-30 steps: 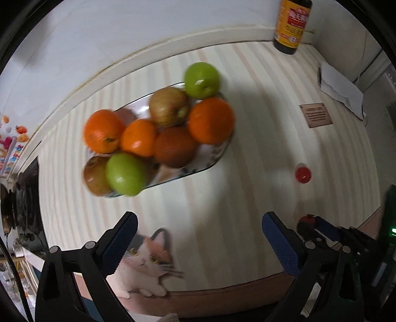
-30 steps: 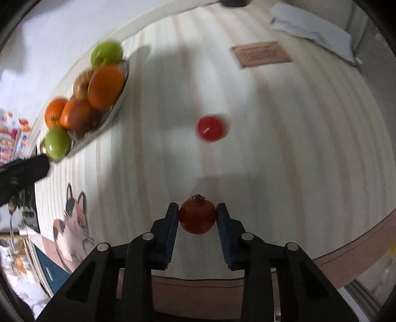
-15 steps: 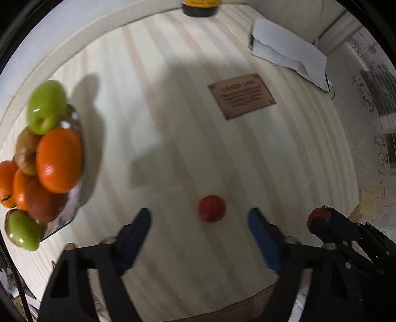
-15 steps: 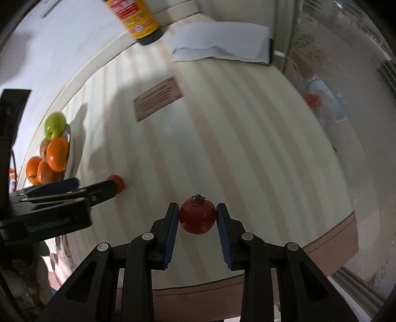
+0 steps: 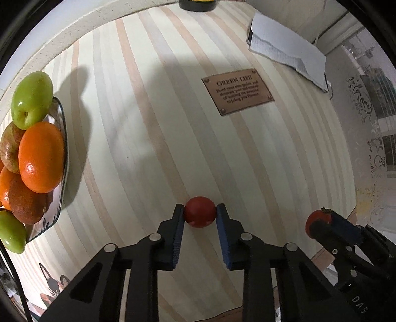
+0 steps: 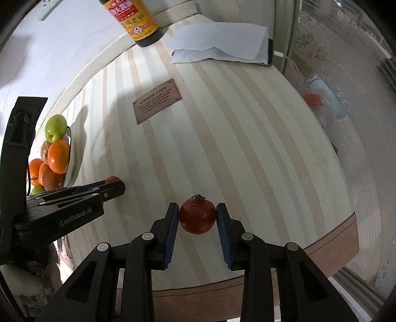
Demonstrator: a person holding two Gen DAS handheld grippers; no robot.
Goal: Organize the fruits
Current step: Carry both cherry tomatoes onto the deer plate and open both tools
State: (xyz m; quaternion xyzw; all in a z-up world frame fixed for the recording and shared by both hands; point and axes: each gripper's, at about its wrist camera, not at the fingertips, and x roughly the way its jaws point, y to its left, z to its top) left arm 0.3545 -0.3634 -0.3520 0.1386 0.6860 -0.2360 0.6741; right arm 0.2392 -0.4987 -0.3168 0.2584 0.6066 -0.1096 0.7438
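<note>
My left gripper [image 5: 200,215] is shut on a small red tomato [image 5: 200,215] at the tabletop, its blue pads touching both sides. My right gripper [image 6: 197,217] is shut on a second red tomato [image 6: 197,217] with a dried stem, held above the table; it also shows at the lower right of the left wrist view [image 5: 318,222]. A glass fruit bowl [image 5: 60,138] at the far left holds oranges [image 5: 40,157], green apples [image 5: 32,99] and brownish fruit. In the right wrist view the left gripper [image 6: 116,185] and the bowl's fruit [image 6: 58,156] lie to the left.
A brown "GREEN LIFE" label [image 5: 237,91] is set in the striped tablecloth. White folded paper [image 5: 287,45] lies at the back right. A soy sauce bottle [image 6: 135,17] stands at the back edge. The table's front edge [image 6: 321,250] is near my right gripper.
My left gripper swung right from over the bowl, came down around the loose tomato and closed on it. My right gripper turned right, still holding its tomato.
</note>
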